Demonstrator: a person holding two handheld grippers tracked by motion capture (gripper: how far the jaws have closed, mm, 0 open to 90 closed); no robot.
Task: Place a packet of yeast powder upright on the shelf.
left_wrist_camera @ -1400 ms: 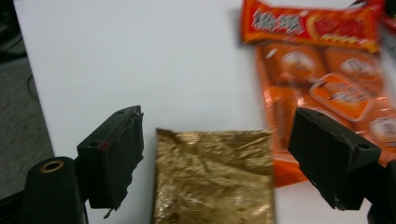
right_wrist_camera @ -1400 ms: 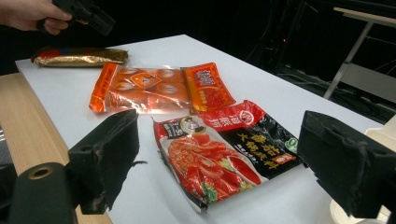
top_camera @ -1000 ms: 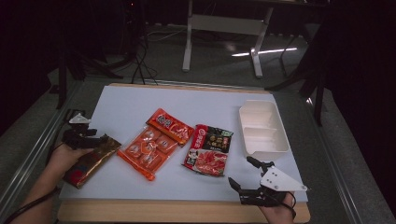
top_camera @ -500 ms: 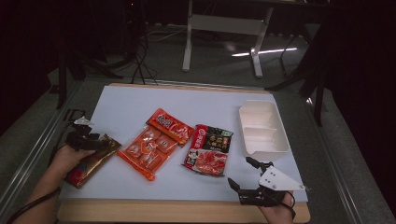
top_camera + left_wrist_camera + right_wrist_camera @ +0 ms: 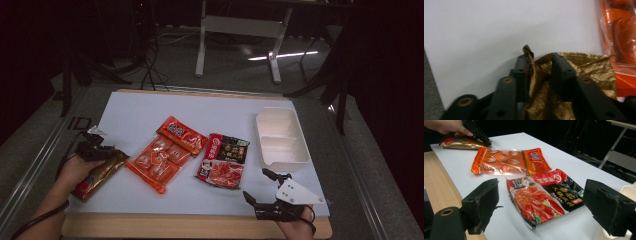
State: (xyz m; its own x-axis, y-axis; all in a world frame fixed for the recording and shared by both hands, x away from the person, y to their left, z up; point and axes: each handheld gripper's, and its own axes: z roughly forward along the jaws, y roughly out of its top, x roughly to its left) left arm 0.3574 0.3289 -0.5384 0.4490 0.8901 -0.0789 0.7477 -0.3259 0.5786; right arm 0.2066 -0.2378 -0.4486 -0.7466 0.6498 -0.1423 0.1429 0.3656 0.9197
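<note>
The gold foil packet, lying at the white mat's left edge beside the orange snack pack, is pinched by the left gripper, whose jaws have just been closing. The right gripper is held wide, nothing between.

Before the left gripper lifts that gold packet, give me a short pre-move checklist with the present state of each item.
1. Left gripper has the gold packet between its jaws, which have just been closing: ok, the crumpled top edge sits between the pads.
2. Grip firm enough to lift: cannot tell.
3. Gold packet free of the orange multi-pack: ok in the high view, a strip of mat separates them.
4. White two-compartment tray with nothing in it: ok.
5. Right gripper open and away from the packets: ok, it holds nothing, near the table's front edge.
</note>
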